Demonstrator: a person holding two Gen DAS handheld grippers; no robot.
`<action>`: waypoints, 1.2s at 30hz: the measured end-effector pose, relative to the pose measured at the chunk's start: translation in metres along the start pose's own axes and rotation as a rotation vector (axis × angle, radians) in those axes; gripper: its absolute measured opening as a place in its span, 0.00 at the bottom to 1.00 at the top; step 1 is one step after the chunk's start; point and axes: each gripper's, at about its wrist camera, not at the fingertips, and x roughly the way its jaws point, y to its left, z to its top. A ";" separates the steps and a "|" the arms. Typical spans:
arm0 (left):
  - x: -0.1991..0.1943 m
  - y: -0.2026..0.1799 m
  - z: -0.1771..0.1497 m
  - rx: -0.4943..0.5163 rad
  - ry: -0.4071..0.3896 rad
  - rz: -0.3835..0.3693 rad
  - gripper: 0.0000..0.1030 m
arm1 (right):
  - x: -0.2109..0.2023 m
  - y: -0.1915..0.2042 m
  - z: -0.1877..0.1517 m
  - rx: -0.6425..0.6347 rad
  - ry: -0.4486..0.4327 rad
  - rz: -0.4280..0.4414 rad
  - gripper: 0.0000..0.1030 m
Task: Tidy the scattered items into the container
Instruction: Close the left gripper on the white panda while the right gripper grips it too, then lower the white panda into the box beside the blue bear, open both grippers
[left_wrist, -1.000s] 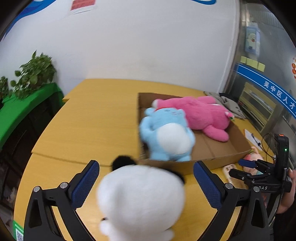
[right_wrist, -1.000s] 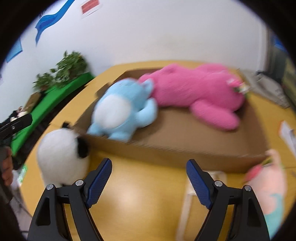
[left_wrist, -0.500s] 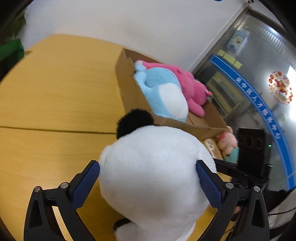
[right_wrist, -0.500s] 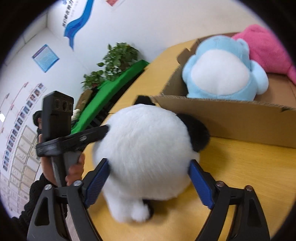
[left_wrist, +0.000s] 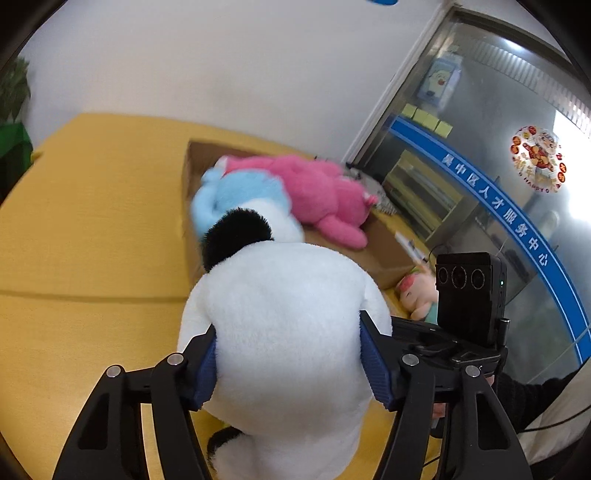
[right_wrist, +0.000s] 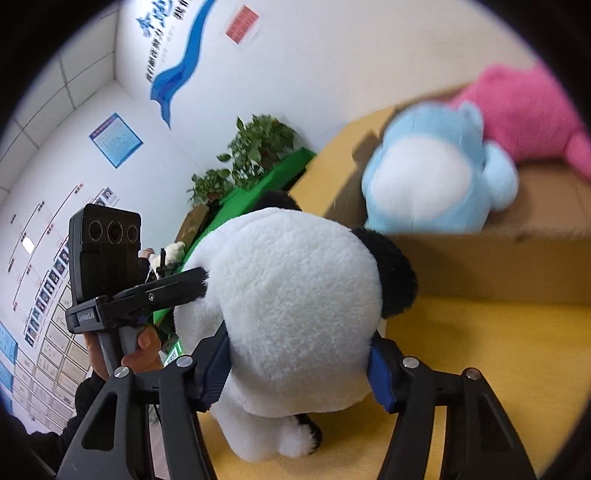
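Panda toy: a white plush panda (left_wrist: 288, 332) with black ears stands on the table, just in front of the box's near wall; both tools grip its white body from opposite sides.
Left tool: the left tool (left_wrist: 291, 365) has its jaws closing, and its blue pads (left_wrist: 375, 369) are sunk into the fur on either side of the panda toy.
Right tool: the right tool (right_wrist: 299, 363) likewise has its jaws closing on the panda toy (right_wrist: 295, 306), the blue pads (right_wrist: 216, 363) pressed into the plush.
Hand: a hand (right_wrist: 142, 350) in a dark sleeve holds the handle of the left tool, seen at the left edge of the right wrist view.
Box: an open cardboard box (right_wrist: 491, 269) lies on the table, directly behind the panda toy.
Blue toy: a light blue plush (right_wrist: 439, 177) with a white belly sits inside the box at its near end.
Pink toy: a pink plush (left_wrist: 317, 192) lies in the box behind the blue one, touching it.
Small doll: a small pink-faced doll (left_wrist: 417, 295) lies on the table outside the box.
Table: a yellow wooden table (left_wrist: 88, 229) carries everything.
Surroundings: green potted plants (right_wrist: 258, 144) stand by a white wall.
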 end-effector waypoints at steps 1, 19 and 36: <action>0.000 -0.012 0.012 0.016 -0.028 -0.007 0.68 | -0.013 0.003 0.009 -0.026 -0.020 -0.007 0.60; 0.173 -0.055 0.129 -0.116 -0.112 -0.066 0.68 | -0.106 -0.106 0.161 -0.164 -0.085 -0.249 0.60; 0.243 -0.024 0.101 -0.086 -0.009 0.131 0.69 | -0.041 -0.182 0.148 -0.136 0.073 -0.345 0.60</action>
